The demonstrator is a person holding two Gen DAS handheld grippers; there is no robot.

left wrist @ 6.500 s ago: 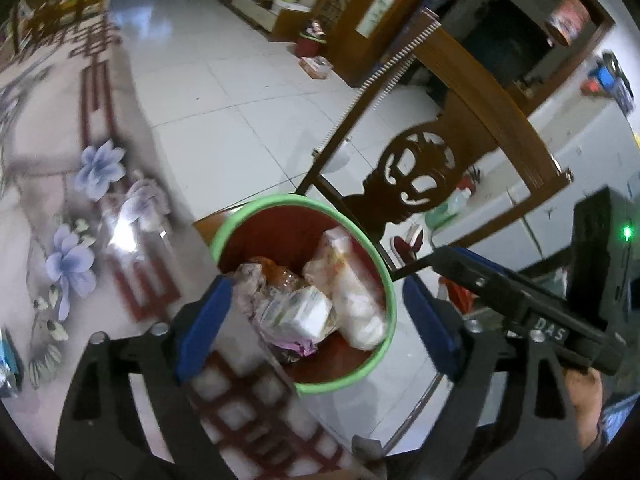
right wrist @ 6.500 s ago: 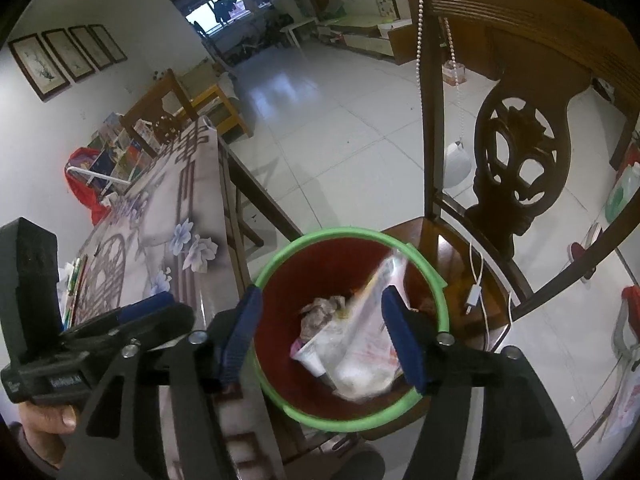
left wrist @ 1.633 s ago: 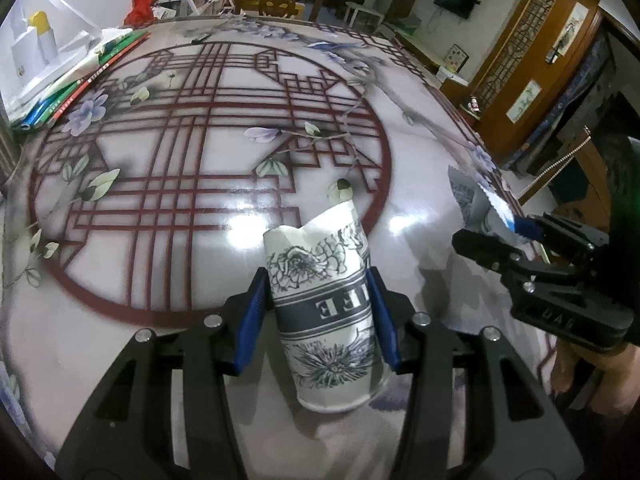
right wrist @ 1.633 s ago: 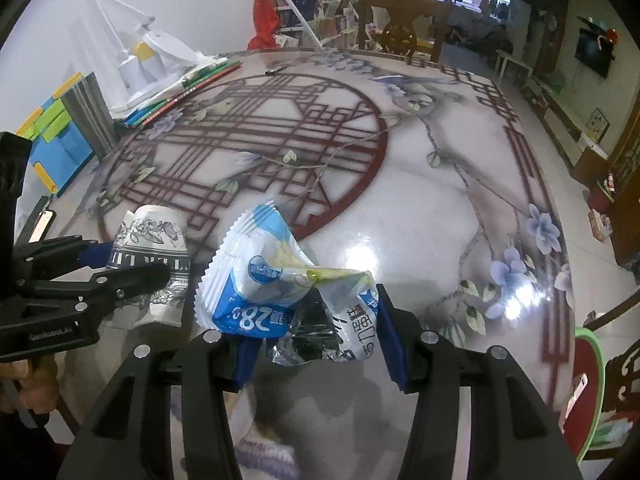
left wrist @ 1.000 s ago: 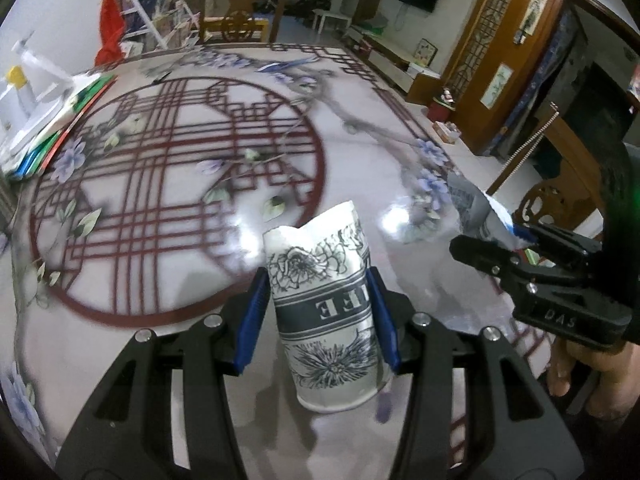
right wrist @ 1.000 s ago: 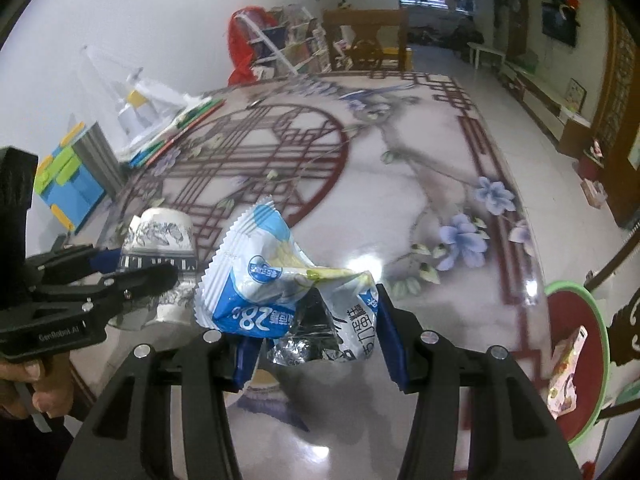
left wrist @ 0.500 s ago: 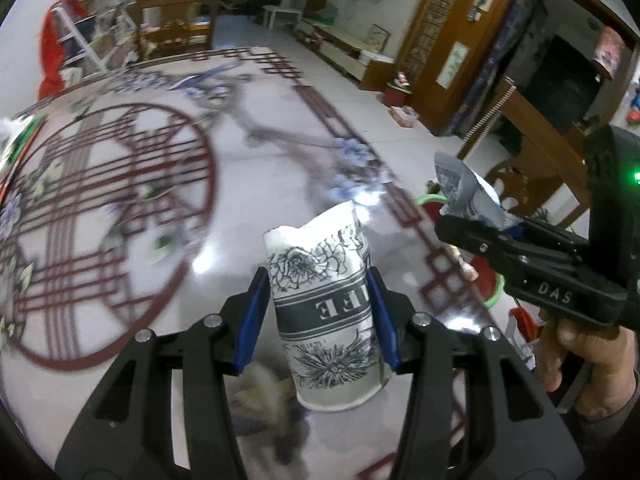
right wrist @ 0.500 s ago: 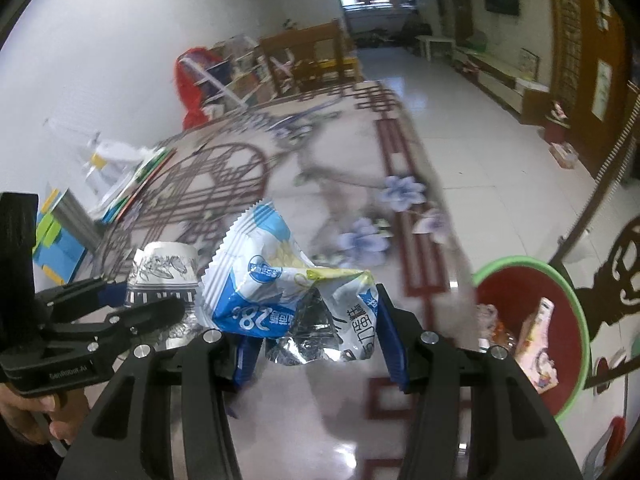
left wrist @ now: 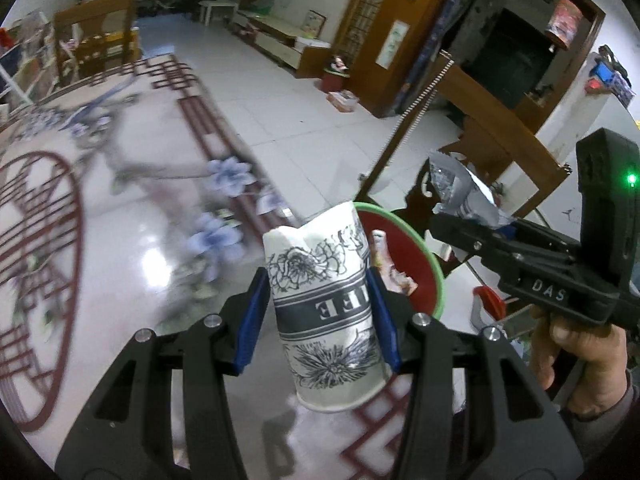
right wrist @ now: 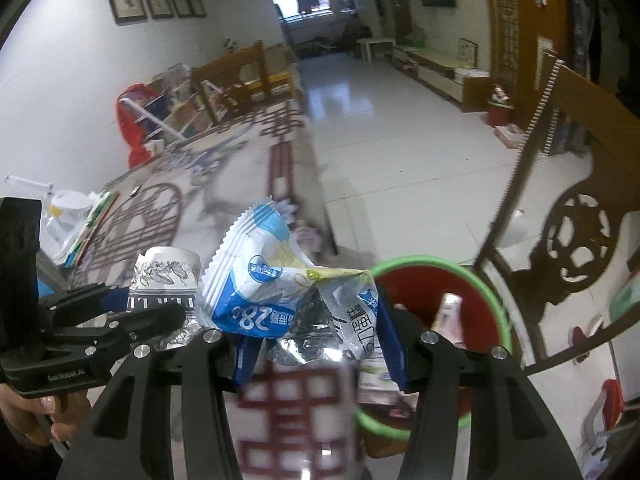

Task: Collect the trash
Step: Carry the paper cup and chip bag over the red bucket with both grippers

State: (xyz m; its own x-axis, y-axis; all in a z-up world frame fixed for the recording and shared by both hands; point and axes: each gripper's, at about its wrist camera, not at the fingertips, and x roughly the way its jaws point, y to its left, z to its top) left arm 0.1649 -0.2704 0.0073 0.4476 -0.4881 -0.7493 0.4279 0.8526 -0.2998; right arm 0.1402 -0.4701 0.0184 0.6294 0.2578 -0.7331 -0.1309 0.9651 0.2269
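My left gripper is shut on a crumpled white paper cup with black flower print, held above the table edge. My right gripper is shut on a crumpled blue and white snack wrapper. The right gripper also shows in the left wrist view with the wrapper's silver side. The left gripper and cup show in the right wrist view. A red bin with a green rim holds trash and sits just beyond both grippers; in the left wrist view it lies behind the cup.
The patterned table with red lattice and blue flowers lies below and left. A carved wooden chair stands behind the bin. White tiled floor stretches beyond. Books and a red bag sit at the table's far end.
Both grippers have swung from over the table toward its edge with the cup and wrapper still held. The bin has come closer and larger in both views.
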